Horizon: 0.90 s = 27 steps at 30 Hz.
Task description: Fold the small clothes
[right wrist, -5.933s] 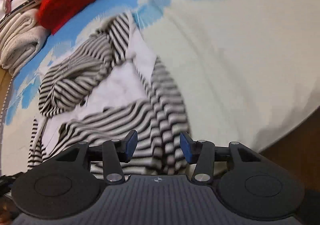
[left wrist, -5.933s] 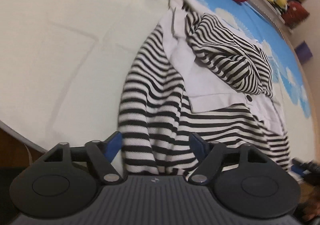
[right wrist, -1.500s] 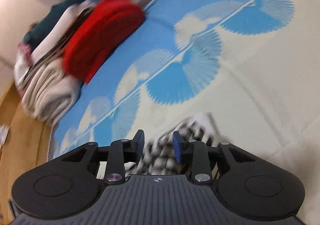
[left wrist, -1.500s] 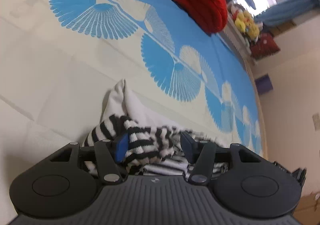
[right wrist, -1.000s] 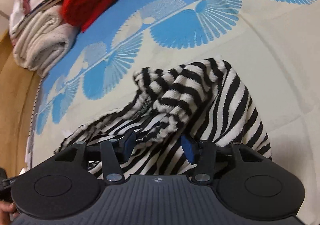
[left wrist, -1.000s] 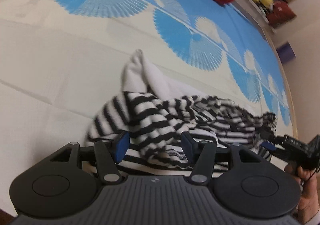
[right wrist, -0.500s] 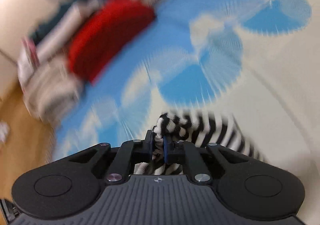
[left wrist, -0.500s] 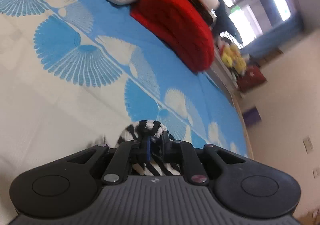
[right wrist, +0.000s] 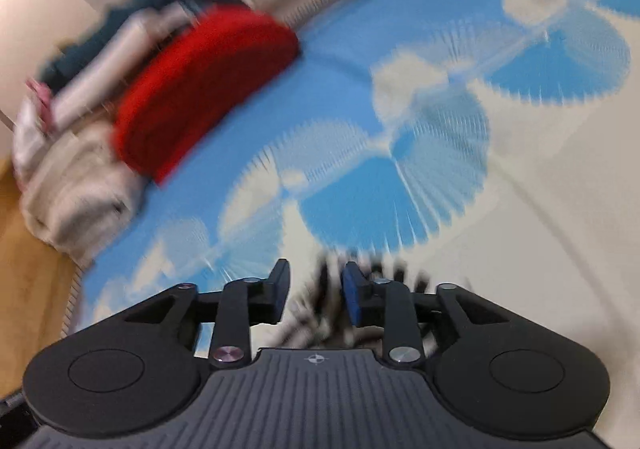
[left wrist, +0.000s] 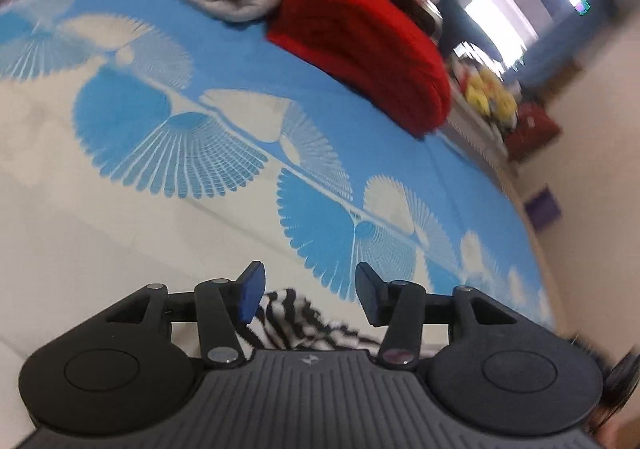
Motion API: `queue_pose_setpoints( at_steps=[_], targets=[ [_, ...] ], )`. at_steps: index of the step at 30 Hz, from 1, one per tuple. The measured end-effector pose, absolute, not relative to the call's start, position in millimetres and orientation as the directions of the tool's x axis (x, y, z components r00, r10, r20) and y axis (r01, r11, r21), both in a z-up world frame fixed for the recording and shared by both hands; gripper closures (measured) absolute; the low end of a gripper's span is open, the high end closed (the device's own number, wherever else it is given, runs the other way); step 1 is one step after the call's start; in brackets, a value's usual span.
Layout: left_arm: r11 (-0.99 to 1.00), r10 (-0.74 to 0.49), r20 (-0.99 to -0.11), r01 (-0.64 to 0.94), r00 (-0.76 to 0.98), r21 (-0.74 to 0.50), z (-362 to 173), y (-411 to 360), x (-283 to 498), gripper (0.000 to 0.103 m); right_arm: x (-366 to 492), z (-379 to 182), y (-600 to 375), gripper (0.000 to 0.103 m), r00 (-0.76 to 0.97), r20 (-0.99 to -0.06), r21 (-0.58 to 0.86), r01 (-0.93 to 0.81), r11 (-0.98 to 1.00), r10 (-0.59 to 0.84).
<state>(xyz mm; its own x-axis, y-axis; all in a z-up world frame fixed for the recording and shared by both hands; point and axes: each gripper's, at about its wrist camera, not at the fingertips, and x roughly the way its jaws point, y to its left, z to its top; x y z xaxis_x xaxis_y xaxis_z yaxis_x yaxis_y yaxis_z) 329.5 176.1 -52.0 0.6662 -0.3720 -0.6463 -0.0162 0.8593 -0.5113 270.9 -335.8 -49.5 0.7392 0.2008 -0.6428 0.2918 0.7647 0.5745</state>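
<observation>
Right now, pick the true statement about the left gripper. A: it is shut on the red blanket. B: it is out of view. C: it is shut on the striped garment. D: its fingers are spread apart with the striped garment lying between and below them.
D: the left gripper shows a wide gap between its blue pads, and the striped garment lies loose beneath them, unpinched.

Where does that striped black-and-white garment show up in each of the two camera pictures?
Left wrist view: the striped garment peeks out low in the frame, between the open fingers of the left gripper.
Right wrist view: the striped garment, blurred, sits bottom centre between the fingers of the right gripper.
Shared landmark: the red folded blanket.
</observation>
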Motion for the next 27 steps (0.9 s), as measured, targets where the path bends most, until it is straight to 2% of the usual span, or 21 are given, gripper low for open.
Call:
queue_pose_setpoints(
  at_steps=[3, 5, 8, 13, 14, 15, 16, 17, 19, 22, 25, 27],
  targets=[
    [0.902, -0.382, -0.686, 0.089, 0.619, -0.422, -52.6, 160.0, 326.8, 0.049, 261.7, -37.2, -342.5, 0.057, 0.764, -0.623, 0.521, 0.243, 0.818, 0.17],
    [0.92, -0.383, -0.715, 0.168, 0.585, -0.355, -55.3, 145.9, 325.8, 0.049, 262.0, -40.4, -340.6, 0.057, 0.726, -0.653, 0.493, 0.193, 0.849, 0.214],
    [0.915, -0.403, -0.766, 0.251, 0.501, -0.318, -72.6, 125.3, 329.5, 0.047, 267.0, -50.2, -321.0, 0.057, 0.629, -0.709, 0.452, 0.057, 0.89, 0.319],
    [0.944, -0.298, -0.82, 0.281, 0.489, -0.176, -97.0, 96.9, 341.5, 0.048, 272.4, -68.2, -264.5, 0.056, 0.507, -0.824, 0.223, -0.118, 0.968, 0.252],
    [0.948, -0.282, -0.824, 0.275, 0.491, -0.16, -102.0, 97.0, 345.0, 0.053, 273.2, -71.4, -255.4, 0.057, 0.504, -0.837, 0.166, -0.138, 0.976, 0.213],
    [0.953, -0.264, -0.828, 0.264, 0.494, -0.146, -106.2, 96.8, 349.8, 0.061, 274.3, -73.3, -248.2, 0.075, 0.51, -0.841, 0.118, -0.154, 0.981, 0.181],
    [0.961, -0.238, -0.832, 0.245, 0.501, -0.128, -109.6, 98.3, 355.0, 0.084, 275.6, -74.2, -243.9, 0.087, 0.52, -0.839, 0.09, -0.158, 0.983, 0.16],
    [0.965, -0.231, -0.825, 0.228, 0.515, -0.128, -110.4, 100.9, 359.1, 0.093, 277.5, -75.1, -243.4, 0.1, 0.523, -0.839, 0.083, -0.151, 0.985, 0.151],
    [0.975, -0.218, -0.781, 0.173, 0.585, -0.142, -101.9, 107.8, 366.9, 0.103, 283.4, -71.5, -249.7, 0.102, 0.554, -0.817, 0.128, -0.096, 0.987, 0.16],
    [0.991, -0.131, -0.711, 0.069, 0.691, -0.115, -85.9, 119.5, 370.7, 0.103, 289.1, -62.4, -265.5, 0.102, 0.633, -0.763, 0.175, 0.008, 0.984, 0.131],
    [0.976, -0.194, -0.767, 0.043, 0.612, -0.213, -96.8, 128.3, 380.7, 0.103, 292.9, -63.3, -273.5, 0.102, 0.663, -0.746, 0.156, 0.087, 0.984, 0.059],
    [0.977, -0.192, -0.789, 0.04, 0.584, -0.208, -98.8, 129.4, 382.3, 0.102, 298.4, -75.8, -273.6, 0.099, 0.624, -0.779, 0.151, 0.092, 0.984, 0.061]
  ],
)
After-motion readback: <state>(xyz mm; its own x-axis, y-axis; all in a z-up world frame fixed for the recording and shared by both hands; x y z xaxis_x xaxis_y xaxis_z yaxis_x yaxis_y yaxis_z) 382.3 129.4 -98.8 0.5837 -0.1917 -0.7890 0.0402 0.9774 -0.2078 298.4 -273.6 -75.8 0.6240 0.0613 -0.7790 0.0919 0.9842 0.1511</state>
